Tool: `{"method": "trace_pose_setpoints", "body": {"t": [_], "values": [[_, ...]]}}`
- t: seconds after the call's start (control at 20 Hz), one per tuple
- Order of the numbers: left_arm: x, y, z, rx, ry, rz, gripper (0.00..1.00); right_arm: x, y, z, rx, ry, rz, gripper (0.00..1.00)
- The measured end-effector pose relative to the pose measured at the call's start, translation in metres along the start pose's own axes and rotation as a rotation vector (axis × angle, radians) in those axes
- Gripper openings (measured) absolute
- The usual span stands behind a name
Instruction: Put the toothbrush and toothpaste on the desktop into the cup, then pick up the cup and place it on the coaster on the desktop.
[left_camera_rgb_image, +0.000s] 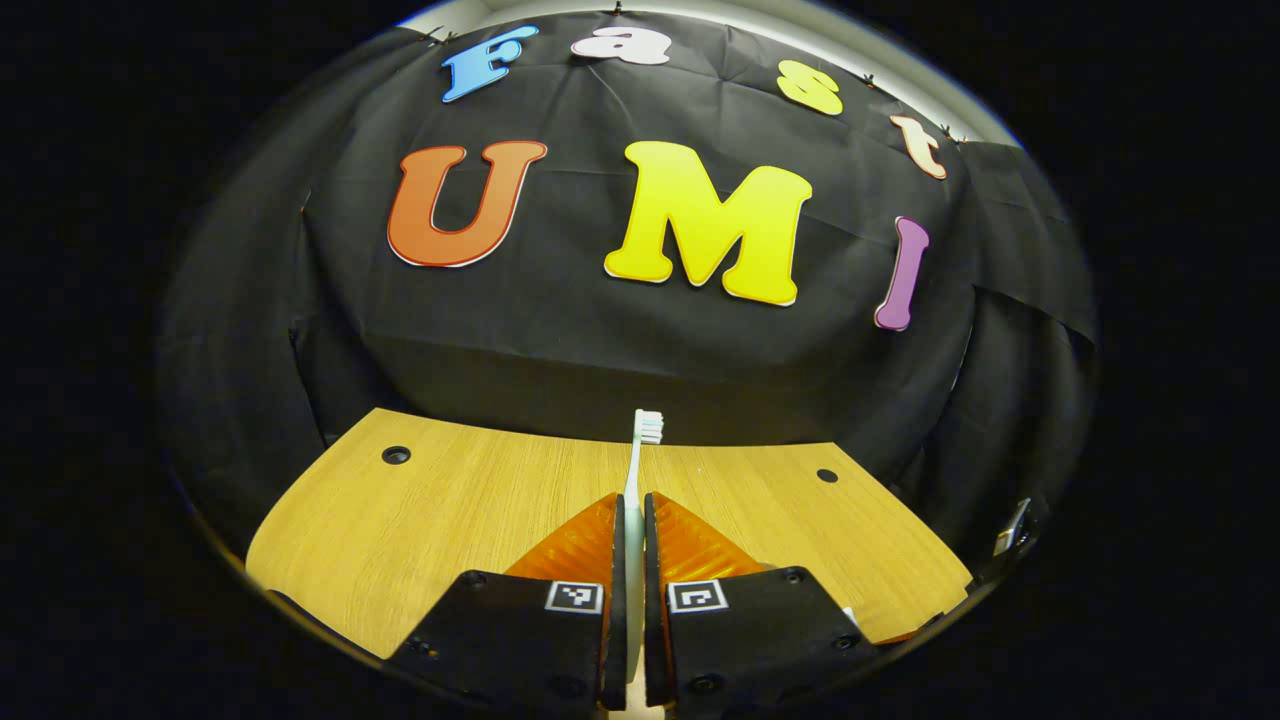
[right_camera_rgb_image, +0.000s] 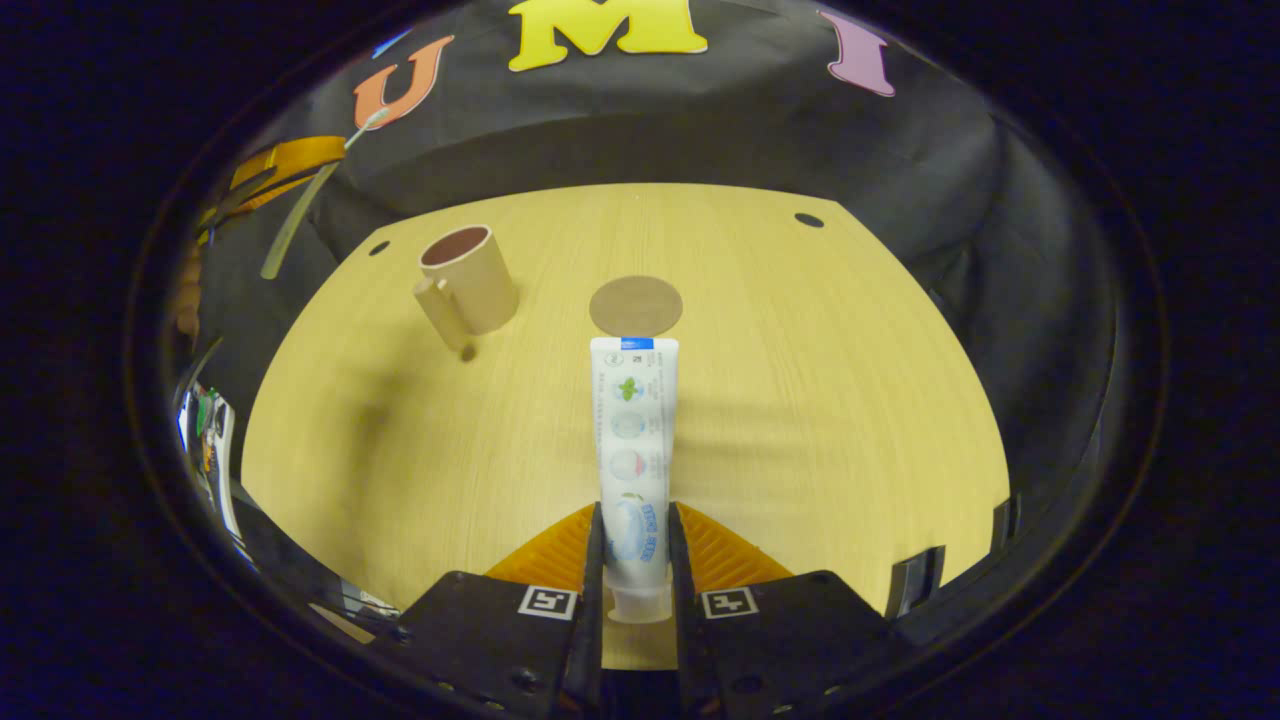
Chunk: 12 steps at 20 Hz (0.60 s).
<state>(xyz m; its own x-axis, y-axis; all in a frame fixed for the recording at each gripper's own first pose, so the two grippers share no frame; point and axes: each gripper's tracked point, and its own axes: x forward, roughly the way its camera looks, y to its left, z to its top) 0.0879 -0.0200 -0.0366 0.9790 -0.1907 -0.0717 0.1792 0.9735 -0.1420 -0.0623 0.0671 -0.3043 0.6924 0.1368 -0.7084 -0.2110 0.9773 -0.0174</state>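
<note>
left gripper (left_camera_rgb_image: 632, 520) jaws pinch the toothbrush (left_camera_rgb_image: 634, 470), its handle hidden between them, bristles up above the bench (left_camera_rgb_image: 480, 490). right gripper (right_camera_rgb_image: 636, 525) jaws pinch the toothpaste (right_camera_rgb_image: 633, 440) near its cap. cup (right_camera_rgb_image: 468, 277) stands beside the coaster (right_camera_rgb_image: 636, 305).

White toothbrush (left_camera_rgb_image: 634, 470) stands bristles-up, clamped by its handle. White toothpaste (right_camera_rgb_image: 633, 450) is held cap-down, above the counter. Tan cup (right_camera_rgb_image: 470, 280) sits upright, empty, left of round brown coaster (right_camera_rgb_image: 636, 306).
</note>
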Motion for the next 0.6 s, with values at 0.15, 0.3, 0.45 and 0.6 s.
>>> {"method": "trace_pose_setpoints", "body": {"t": [0.15, 0.3, 0.45, 0.6], "values": [[0.034, 0.002, -0.007, -0.013, 0.014, 0.027, 0.1, -0.025, -0.011, 0.029, -0.007, -0.077, 0.017, 0.3], [0.057, 0.004, -0.022, -0.047, 0.06, 0.056, 0.1, -0.043, -0.025, 0.052, 0.001, -0.136, 0.016, 0.3], [0.073, 0.005, -0.032, -0.027, 0.087, 0.082, 0.1, -0.052, -0.032, 0.068, 0.002, -0.17, 0.026, 0.3], [0.078, 0.006, -0.041, -0.013, 0.113, 0.107, 0.11, -0.05, -0.034, 0.072, -0.015, -0.174, 0.042, 0.3]]}}
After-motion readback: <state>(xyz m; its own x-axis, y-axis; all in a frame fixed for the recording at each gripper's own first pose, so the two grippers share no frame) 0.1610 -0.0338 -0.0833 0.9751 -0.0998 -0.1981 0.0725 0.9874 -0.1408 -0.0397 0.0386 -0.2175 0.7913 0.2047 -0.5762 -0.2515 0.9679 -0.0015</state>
